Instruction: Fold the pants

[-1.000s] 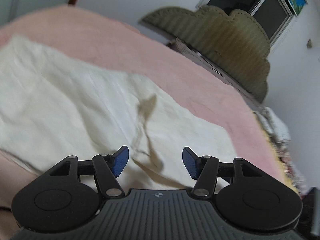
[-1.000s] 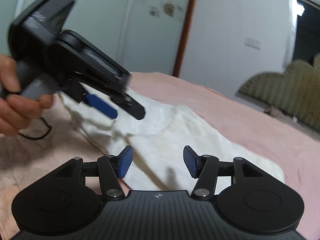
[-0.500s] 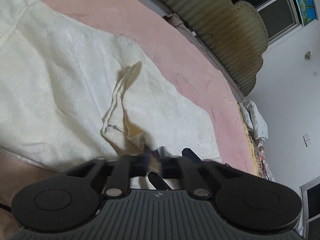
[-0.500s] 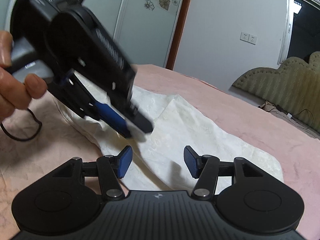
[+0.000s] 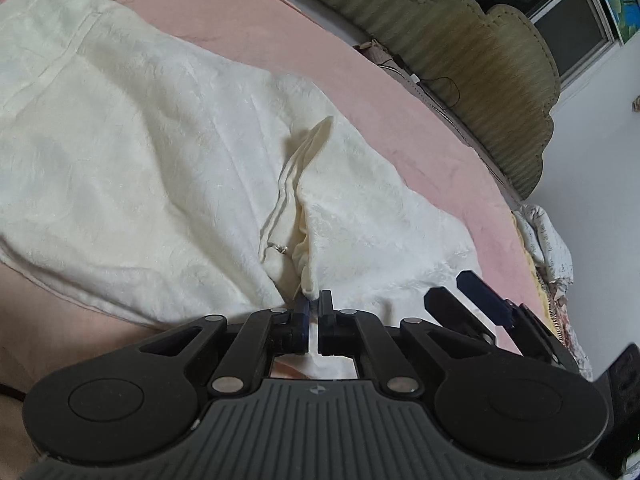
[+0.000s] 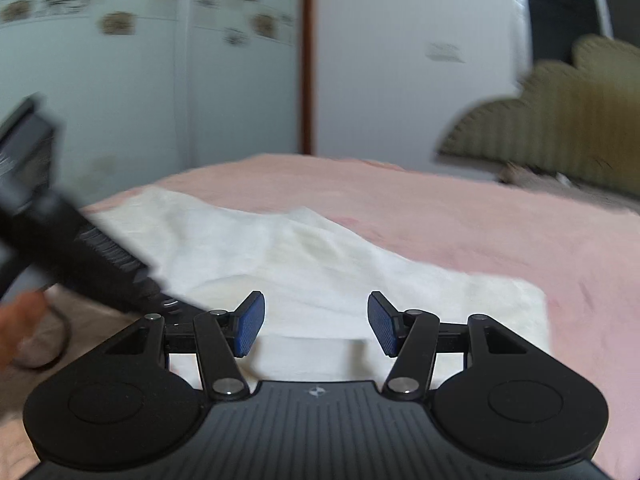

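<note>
Left gripper jaws pinch the pants edge (tight); right gripper jaws wide, nothing between: grab beside, then lift slowly.

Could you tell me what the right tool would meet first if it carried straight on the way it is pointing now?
Most likely the cream pants spread on the pink bed; the right tool is open and empty, though blur leaves depth uncertain.

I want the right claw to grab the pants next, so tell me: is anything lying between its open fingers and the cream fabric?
Nothing visible does. The right claw stands open with the pants bare just ahead of it. The left claw, shut on a fold of the pants, sits off to the side, not across the path.
</note>
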`<action>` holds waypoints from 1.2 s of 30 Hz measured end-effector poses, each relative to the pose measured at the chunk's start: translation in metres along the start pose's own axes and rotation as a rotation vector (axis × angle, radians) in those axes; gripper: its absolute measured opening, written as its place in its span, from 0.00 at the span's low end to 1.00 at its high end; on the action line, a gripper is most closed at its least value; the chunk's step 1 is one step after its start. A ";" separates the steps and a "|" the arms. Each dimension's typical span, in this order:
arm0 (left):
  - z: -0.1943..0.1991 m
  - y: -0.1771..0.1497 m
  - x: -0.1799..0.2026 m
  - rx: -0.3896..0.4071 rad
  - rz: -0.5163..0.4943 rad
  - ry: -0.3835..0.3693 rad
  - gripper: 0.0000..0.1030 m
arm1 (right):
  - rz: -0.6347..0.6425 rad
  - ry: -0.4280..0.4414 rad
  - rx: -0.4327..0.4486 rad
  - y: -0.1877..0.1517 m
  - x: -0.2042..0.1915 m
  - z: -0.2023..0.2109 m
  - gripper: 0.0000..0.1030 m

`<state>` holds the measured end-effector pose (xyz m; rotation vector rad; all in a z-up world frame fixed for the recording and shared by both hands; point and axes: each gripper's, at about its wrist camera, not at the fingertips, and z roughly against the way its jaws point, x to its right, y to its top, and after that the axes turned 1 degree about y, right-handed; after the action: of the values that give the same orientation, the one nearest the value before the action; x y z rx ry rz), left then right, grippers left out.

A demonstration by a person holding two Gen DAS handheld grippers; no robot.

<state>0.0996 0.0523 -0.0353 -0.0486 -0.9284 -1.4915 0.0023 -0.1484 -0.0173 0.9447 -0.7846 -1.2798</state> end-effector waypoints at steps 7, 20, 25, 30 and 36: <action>0.000 -0.004 0.007 0.012 -0.034 0.031 0.04 | -0.020 0.041 -0.131 -0.001 0.003 -0.019 0.58; 0.009 -0.006 0.003 -0.001 -0.048 0.019 0.17 | -0.046 -0.013 -0.178 0.032 0.004 -0.075 0.71; 0.029 -0.003 0.003 0.065 -0.075 0.045 0.16 | -0.039 0.084 -0.160 0.016 -0.007 -0.048 0.72; 0.024 0.000 -0.017 0.033 -0.027 0.057 0.16 | 0.071 0.076 -0.220 -0.003 -0.025 -0.066 0.97; 0.062 0.000 -0.027 0.127 -0.027 0.070 0.23 | 0.082 0.066 -0.221 -0.004 -0.026 -0.067 1.00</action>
<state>0.0742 0.1091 -0.0084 0.1085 -0.9685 -1.4467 0.0569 -0.1136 -0.0480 0.7651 -0.6107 -1.2295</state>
